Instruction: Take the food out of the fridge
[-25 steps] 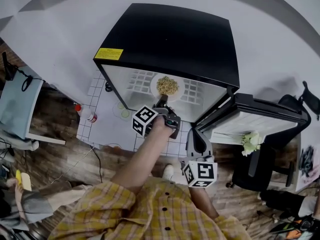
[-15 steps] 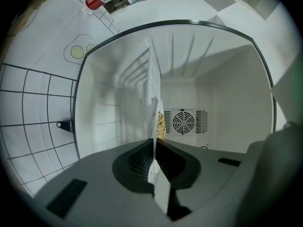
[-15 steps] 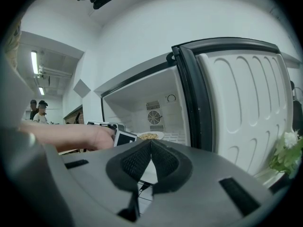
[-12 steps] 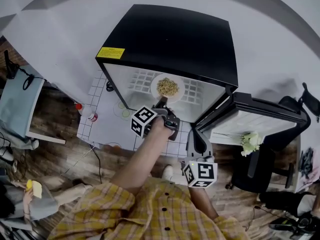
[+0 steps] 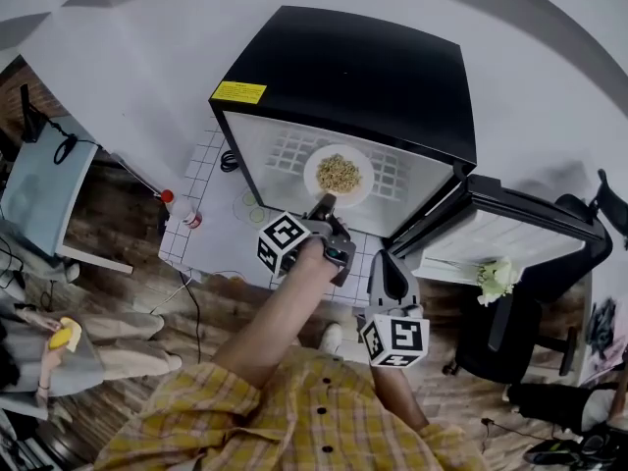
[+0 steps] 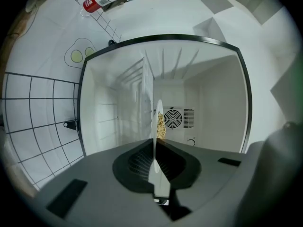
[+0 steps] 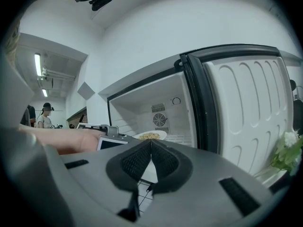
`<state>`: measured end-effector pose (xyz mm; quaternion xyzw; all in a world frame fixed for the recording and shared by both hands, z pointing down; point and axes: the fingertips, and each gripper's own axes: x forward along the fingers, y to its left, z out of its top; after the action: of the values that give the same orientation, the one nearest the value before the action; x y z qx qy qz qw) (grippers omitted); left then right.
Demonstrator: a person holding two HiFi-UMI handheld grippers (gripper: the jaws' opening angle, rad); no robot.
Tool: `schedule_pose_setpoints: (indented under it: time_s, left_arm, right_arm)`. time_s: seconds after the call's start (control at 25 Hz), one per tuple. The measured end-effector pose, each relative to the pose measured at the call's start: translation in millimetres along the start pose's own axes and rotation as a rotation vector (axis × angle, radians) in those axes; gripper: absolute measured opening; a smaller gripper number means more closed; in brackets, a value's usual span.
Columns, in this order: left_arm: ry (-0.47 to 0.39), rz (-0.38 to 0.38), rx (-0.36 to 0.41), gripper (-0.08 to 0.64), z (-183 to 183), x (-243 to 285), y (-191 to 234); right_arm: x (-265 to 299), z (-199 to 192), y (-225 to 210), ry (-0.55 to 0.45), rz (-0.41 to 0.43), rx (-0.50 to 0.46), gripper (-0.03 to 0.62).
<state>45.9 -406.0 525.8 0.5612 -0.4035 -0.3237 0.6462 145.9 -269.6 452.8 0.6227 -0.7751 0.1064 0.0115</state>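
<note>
White gridded mat lies on the floor in front of and left of the black fridge, with a red-capped bottle on it; the fridge door stands open to the right, white flowers beside it. Left gripper: jaws have just been closing and now pinch the near rim of the plate of food, which sits on the wire shelf inside. Right gripper: jaws pressed together on nothing, held near the door's inner edge

wire fridge shelf — plate of food
</note>
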Motion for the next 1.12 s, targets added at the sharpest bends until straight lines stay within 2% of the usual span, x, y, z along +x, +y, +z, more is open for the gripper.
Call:
schedule_pose_setpoints:
  time_s: [0.44, 0.72, 1.12]
  left_arm:
    - [0.011, -0.06, -0.015, 0.018, -4, -55, -18]
    - [0.021, -0.097, 0.012, 0.018, -11, -105, -29]
    - [0.026, -0.105, 0.01, 0.018, -24, -162, -26]
  right_arm:
    - [-18, 3, 24, -0.012, 0.011, 0.007, 0.008]
    - [-28, 2, 38, -0.017, 0.013, -0.002, 0.008]
    - [-43, 0, 54, -0.019, 0.024, -0.008, 0.008]
